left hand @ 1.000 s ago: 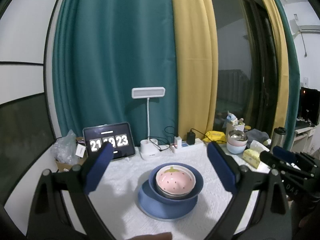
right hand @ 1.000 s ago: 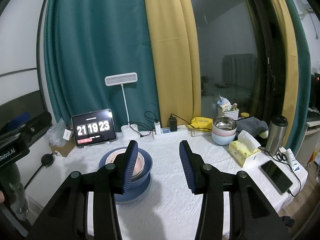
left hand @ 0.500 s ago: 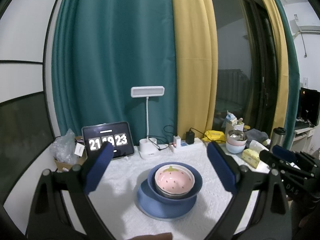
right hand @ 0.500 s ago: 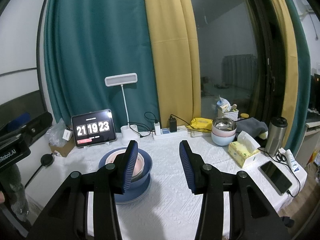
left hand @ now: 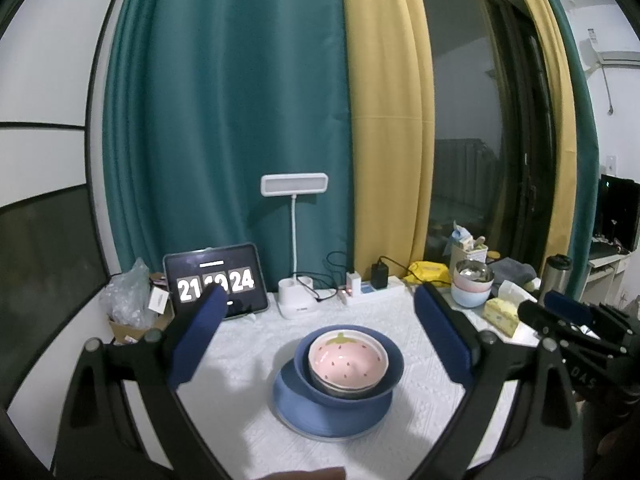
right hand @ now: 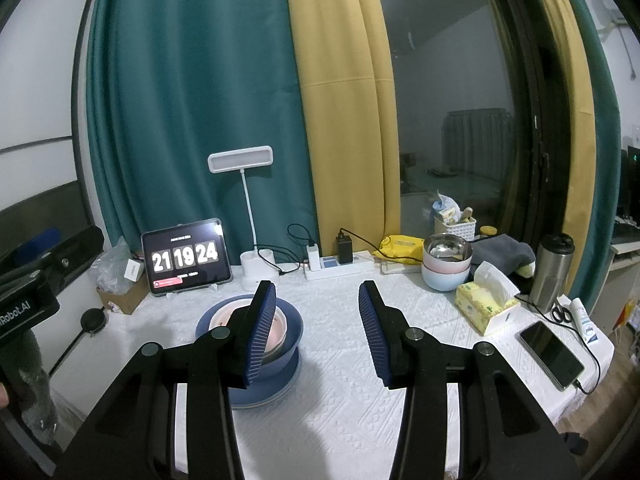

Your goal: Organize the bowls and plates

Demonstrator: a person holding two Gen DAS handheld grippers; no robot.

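A pink strawberry bowl [left hand: 346, 360] sits nested in a metal bowl inside a blue bowl [left hand: 384, 390], all stacked on a blue plate [left hand: 296, 408] on the white tablecloth. My left gripper [left hand: 318, 336] hovers in front of the stack, wide open, holding nothing. In the right wrist view the same stack [right hand: 286, 334] lies partly behind the left finger of my right gripper [right hand: 316, 328], whose jaws stand apart with nothing between them. A second stack of bowls [right hand: 446, 264], metal on pink on pale blue, stands at the back right.
Along the back stand a tablet clock [right hand: 186, 258], a white desk lamp [right hand: 256, 268] and a power strip [right hand: 340, 266]. A tissue box [right hand: 486, 304], steel tumbler [right hand: 554, 272] and phone [right hand: 552, 354] lie right. The table's right edge runs close by the phone.
Neither gripper nor any dish has moved; only the clock's last digits changed from 23 to 24.
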